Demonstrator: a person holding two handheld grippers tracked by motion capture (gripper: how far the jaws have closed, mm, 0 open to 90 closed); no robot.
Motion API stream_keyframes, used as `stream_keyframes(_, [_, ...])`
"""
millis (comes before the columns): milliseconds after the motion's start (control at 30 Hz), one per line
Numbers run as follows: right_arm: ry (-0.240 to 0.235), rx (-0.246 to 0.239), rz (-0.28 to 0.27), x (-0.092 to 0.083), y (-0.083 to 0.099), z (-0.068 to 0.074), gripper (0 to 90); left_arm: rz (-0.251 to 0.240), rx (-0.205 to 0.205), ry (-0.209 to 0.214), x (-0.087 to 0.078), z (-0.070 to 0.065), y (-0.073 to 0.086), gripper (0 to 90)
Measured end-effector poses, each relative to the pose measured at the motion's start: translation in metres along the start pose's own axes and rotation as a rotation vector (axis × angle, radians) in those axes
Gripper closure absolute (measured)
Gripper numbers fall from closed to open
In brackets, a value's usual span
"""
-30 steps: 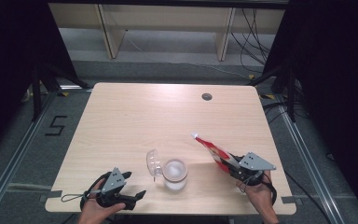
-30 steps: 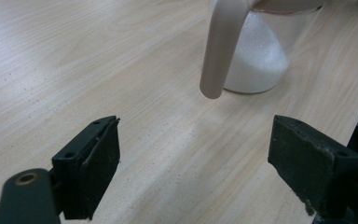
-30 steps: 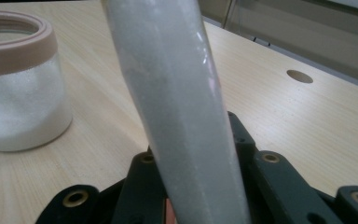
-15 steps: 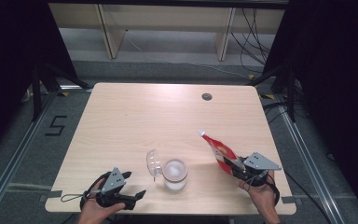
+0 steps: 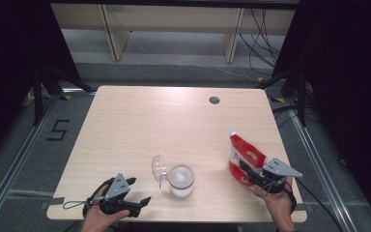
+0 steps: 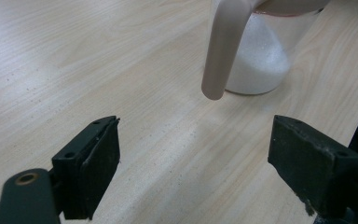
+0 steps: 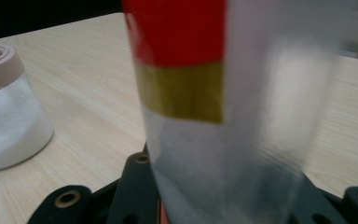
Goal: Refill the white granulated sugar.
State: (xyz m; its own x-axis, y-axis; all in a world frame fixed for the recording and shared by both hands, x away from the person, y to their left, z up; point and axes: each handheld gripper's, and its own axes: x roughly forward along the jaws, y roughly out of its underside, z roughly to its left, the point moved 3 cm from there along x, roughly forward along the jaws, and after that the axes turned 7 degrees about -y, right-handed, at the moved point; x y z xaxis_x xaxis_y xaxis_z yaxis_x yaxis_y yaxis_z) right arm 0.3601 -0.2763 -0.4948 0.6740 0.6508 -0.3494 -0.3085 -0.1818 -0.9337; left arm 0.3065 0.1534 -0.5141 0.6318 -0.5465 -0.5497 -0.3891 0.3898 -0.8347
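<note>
Standing near the counter's [image 5: 140,121] right front edge: one red-and-white pouch [image 5: 244,154], upright, its lower end between the fingers of the right gripper [image 5: 244,173]. Those fingers have just been opening slightly, yet the pouch stays clamped between them; the right gripper view shows its red, yellow and clear bands close up. Front centre: one clear jar [image 5: 181,180] of white granules, hinged lid [image 5: 158,168] tipped open to its left. Front left: left gripper [image 5: 137,191], fingers wide apart, gripping nothing, resting low near the jar.
</note>
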Motion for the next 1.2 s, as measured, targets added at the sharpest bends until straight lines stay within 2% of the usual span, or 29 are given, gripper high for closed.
stream_keyframes(67, [0.008,0.005,0.006,0.000,0.000,0.002,70.6,0.000,0.001,-0.001,0.000,0.000,0.000,16.2])
stream_keyframes(133, [-0.009,-0.002,0.005,0.001,0.000,0.003,70.1,0.000,0.000,-0.001,0.000,0.000,0.000,16.2])
stream_keyframes(167, [0.000,-0.005,0.003,0.000,0.000,0.002,69.7,0.001,0.000,-0.001,0.000,0.000,0.000,16.2])
stream_keyframes(200, [0.005,0.013,0.003,-0.001,0.000,0.003,69.3,0.000,0.001,-0.002,0.000,0.000,0.000,16.2])
stream_keyframes(233, [0.014,-0.005,0.006,-0.002,0.001,0.000,68.8,0.000,0.001,-0.002,0.000,0.000,0.000,16.2])
stream_keyframes(267, [0.014,0.026,0.006,-0.003,0.001,0.003,68.2,0.001,0.002,-0.001,0.000,0.000,0.000,16.2])
stream_keyframes(300, [0.019,0.011,0.007,-0.004,0.002,0.001,67.6,0.002,0.003,-0.001,0.000,0.000,0.000,16.2])
stream_keyframes(333, [0.019,-0.003,-0.007,-0.004,0.002,0.000,67.2,0.019,0.030,-0.004,-0.001,0.002,0.000,16.2])
stream_keyframes(367, [0.034,0.000,0.011,-0.005,0.004,-0.001,66.5,0.013,0.018,-0.004,0.000,0.001,0.000,16.2])
stream_keyframes(400, [0.021,0.008,0.007,-0.007,0.004,-0.001,65.9,0.010,-0.012,-0.005,0.000,-0.001,0.001,16.2])
stream_keyframes(433, [0.019,0.044,0.000,-0.008,0.004,0.002,65.2,0.006,-0.013,-0.004,0.001,-0.002,0.001,16.2])
stream_keyframes(467, [0.031,0.049,0.016,-0.009,0.005,0.002,64.0,0.004,-0.012,-0.005,0.001,-0.002,0.000,16.2])
stream_keyframes(500, [0.040,0.011,0.010,-0.009,0.006,-0.001,61.8,0.004,-0.011,-0.005,0.001,-0.002,0.000,16.2])
stream_keyframes(567, [0.035,0.050,0.001,-0.011,0.006,0.000,58.4,0.004,-0.011,-0.005,0.001,-0.002,0.000,16.2])
stream_keyframes(633, [0.050,0.079,0.001,-0.014,0.007,0.001,53.2,0.008,-0.005,-0.004,0.000,-0.002,0.000,16.2])
stream_keyframes(667, [0.067,0.066,0.013,-0.015,0.008,-0.001,49.7,0.009,-0.005,-0.001,0.000,-0.002,0.000,16.2])
stream_keyframes(733, [0.064,0.096,0.042,-0.018,0.009,0.001,43.6,0.010,-0.006,-0.004,0.001,-0.002,0.000,16.2])
stream_keyframes(767, [0.069,0.088,0.044,-0.019,0.008,0.001,41.9,0.014,-0.001,-0.007,0.000,-0.001,0.000,16.2])
stream_keyframes(800, [0.066,0.129,0.047,-0.020,0.009,0.005,40.7,0.008,-0.004,0.002,0.000,-0.002,0.000,16.2])
stream_keyframes(833, [0.069,0.094,0.041,-0.022,0.008,0.004,39.6,0.007,-0.006,0.002,0.000,-0.002,0.000,16.2])
stream_keyframes(900, [0.088,0.113,0.015,-0.024,0.008,0.007,37.3,-0.004,-0.018,-0.002,0.000,-0.002,0.000,16.2])
stream_keyframes(933, [0.098,0.122,0.024,-0.027,0.008,0.007,35.8,-0.002,-0.018,-0.002,0.000,-0.002,-0.001,16.2])
stream_keyframes(967, [0.087,0.153,0.014,-0.028,0.008,0.010,35.9,-0.007,-0.021,0.001,0.001,-0.002,0.000,16.2])
stream_keyframes(1033, [0.086,0.118,0.013,-0.031,0.010,0.008,35.3,0.000,-0.007,0.001,0.001,-0.001,-0.001,16.2])
stream_keyframes(1067, [0.101,0.122,0.026,-0.033,0.010,0.009,35.2,-0.005,-0.013,0.006,0.001,-0.002,-0.001,16.2])
stream_keyframes(1100, [0.101,0.107,0.005,-0.034,0.010,0.009,35.0,-0.002,-0.009,0.002,0.001,-0.002,-0.001,16.2])
stream_keyframes(1133, [0.108,0.133,0.011,-0.037,0.010,0.012,34.8,0.004,-0.014,0.008,0.000,-0.002,-0.001,16.2])
stream_keyframes(1167, [0.117,0.100,0.024,-0.039,0.010,0.010,34.6,0.001,-0.017,0.004,0.000,-0.002,-0.001,16.2])
stream_keyframes(1200, [0.120,0.084,0.011,-0.041,0.010,0.011,34.6,0.007,-0.015,-0.003,-0.001,-0.001,-0.001,16.2])
